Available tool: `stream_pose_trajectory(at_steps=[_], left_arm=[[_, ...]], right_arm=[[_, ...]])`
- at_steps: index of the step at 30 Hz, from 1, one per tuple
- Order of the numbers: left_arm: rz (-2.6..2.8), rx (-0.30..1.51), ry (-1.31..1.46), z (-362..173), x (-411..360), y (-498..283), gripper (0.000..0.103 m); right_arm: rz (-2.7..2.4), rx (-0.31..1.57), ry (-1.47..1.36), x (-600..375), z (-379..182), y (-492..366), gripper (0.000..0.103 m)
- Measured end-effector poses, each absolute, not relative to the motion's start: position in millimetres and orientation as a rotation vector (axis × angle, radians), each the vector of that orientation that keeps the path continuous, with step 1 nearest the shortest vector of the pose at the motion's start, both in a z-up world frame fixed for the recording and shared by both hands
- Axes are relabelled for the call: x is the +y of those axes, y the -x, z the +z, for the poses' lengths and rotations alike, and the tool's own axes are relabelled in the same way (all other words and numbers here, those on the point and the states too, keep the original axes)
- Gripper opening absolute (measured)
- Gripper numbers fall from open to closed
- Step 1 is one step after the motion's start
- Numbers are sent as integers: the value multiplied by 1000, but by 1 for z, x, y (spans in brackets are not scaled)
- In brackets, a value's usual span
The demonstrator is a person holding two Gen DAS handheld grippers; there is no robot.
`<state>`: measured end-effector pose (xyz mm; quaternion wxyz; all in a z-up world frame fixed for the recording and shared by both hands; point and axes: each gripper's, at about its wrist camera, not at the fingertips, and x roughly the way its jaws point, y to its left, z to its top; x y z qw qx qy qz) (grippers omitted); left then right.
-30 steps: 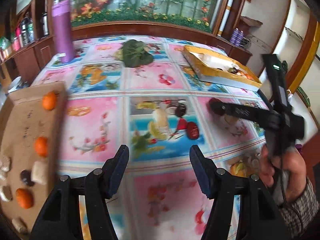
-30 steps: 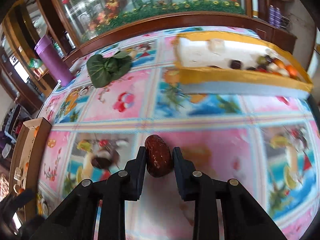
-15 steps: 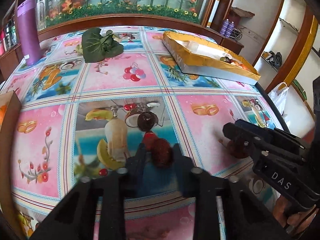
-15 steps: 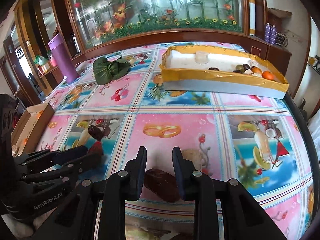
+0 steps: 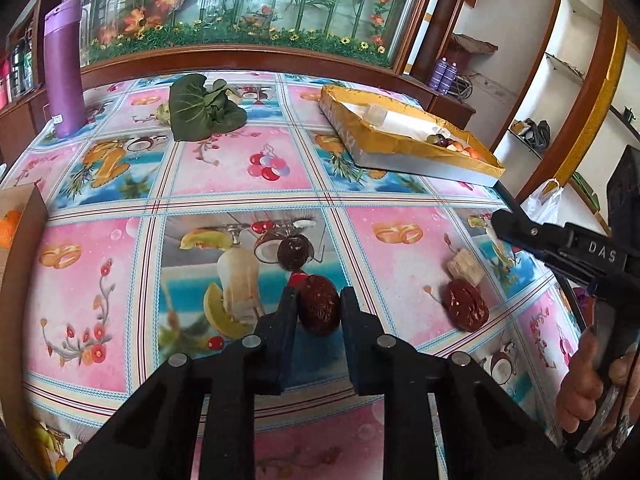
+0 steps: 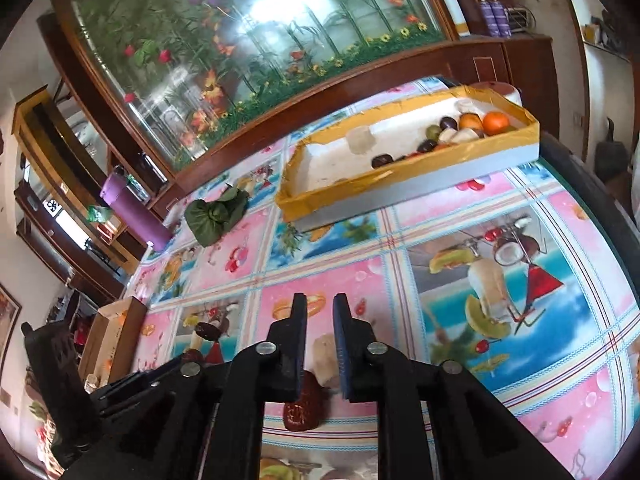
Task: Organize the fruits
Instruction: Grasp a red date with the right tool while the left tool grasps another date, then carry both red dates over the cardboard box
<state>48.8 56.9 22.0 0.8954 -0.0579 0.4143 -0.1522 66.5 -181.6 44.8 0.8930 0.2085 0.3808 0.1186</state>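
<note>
My left gripper is shut on a dark red date low over the fruit-print tablecloth. A second red date lies on the cloth to its right, next to a pale chunk. In the right wrist view that date lies under my right gripper, which hangs above it with nothing between its narrowly parted fingers; the pale chunk sits between them lower down. The yellow tray with several fruits stands far right.
A dark round fruit lies just beyond the left gripper. A green leafy bundle and a purple tumbler stand at the back. A cardboard box with fruit sits at the left edge. The table's right edge is close.
My right gripper has let go of its date, which now lies on the cloth, and has lifted and tilted. My left gripper stays closed on its date.
</note>
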Motion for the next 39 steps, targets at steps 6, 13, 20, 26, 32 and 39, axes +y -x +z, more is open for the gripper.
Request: stream_pose_trajectory(at_steps=[6, 13, 20, 26, 32, 39], left_arm=[[-315, 864, 144, 21, 64, -51, 20], [-325, 869, 164, 22, 68, -52, 20], [-314, 841, 161, 29, 68, -46, 20], [-286, 803, 243, 54, 105, -10, 21], [-132, 746, 328, 85, 195, 26, 21], [164, 767, 213, 97, 297, 26, 21]], right_arm=[[256, 851, -248, -142, 38, -57, 45], [191, 890, -162, -134, 24, -38, 45], [216, 911, -109, -114, 15, -36, 28], [259, 855, -111, -100, 47, -14, 29], [379, 801, -15, -45, 80, 6, 29], [631, 781, 41, 64, 109, 12, 29]])
